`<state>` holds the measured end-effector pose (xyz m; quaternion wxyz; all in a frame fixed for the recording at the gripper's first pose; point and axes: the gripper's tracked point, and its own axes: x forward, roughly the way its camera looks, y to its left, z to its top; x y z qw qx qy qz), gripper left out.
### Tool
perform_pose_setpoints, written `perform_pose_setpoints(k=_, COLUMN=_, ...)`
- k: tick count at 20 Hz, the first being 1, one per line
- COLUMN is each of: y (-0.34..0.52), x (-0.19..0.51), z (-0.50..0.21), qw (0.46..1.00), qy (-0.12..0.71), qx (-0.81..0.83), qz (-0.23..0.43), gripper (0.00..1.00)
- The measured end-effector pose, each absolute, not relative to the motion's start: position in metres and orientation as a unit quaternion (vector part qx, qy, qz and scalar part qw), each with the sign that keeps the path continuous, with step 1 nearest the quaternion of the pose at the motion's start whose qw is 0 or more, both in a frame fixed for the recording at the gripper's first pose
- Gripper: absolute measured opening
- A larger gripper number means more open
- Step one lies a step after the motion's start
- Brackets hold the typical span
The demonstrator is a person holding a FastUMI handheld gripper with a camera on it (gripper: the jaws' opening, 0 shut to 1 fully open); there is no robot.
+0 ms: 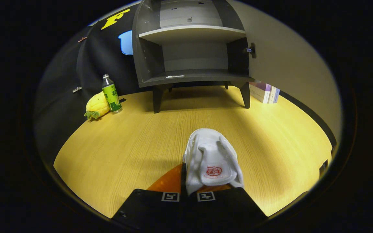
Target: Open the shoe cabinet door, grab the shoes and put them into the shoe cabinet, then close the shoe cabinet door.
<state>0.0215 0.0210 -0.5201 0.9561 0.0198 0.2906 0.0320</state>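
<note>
A white shoe (210, 155) with a red mark on its tongue points toward the cabinet, toe away from me. My gripper (189, 181) is shut on the shoe's left side wall at the heel end; one finger (168, 181) shows outside the shoe, the other sits inside its opening. The shoe casts a shadow on the wooden table (134, 139) to its left. Beyond the shoe, at the table's far side, stands the grey shoe cabinet (193, 48) on short legs. Its door (252, 50) is swung open to the right. Both shelves are bare except for a small white scrap (175, 76) on the lower one.
A green bottle (111, 94) and a yellow pineapple toy (97, 105) stand left of the cabinet near the black cloth wall. A few books (269, 94) lie right of the cabinet's legs, below the open door. Bare tabletop runs from the shoe to the cabinet.
</note>
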Motion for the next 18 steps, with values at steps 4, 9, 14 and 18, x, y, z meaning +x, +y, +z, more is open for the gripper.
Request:
perform_pose_setpoints(k=4, y=0.011, x=0.017, z=-0.484, qw=0.957, qy=0.284, qx=0.041, qz=0.03, gripper=0.05)
perform_pose_setpoints(k=9, y=0.005, x=0.012, z=-0.405, qw=0.963, qy=0.262, qx=0.045, qz=0.042, gripper=0.05)
perform_pose_setpoints(k=14, y=-0.001, x=0.03, z=-0.305, qw=0.973, qy=0.223, qx=0.045, qz=0.043, gripper=0.05)
perform_pose_setpoints(k=18, y=0.002, x=0.065, z=-0.23, qw=0.98, qy=0.188, qx=0.05, qz=0.046, gripper=0.05)
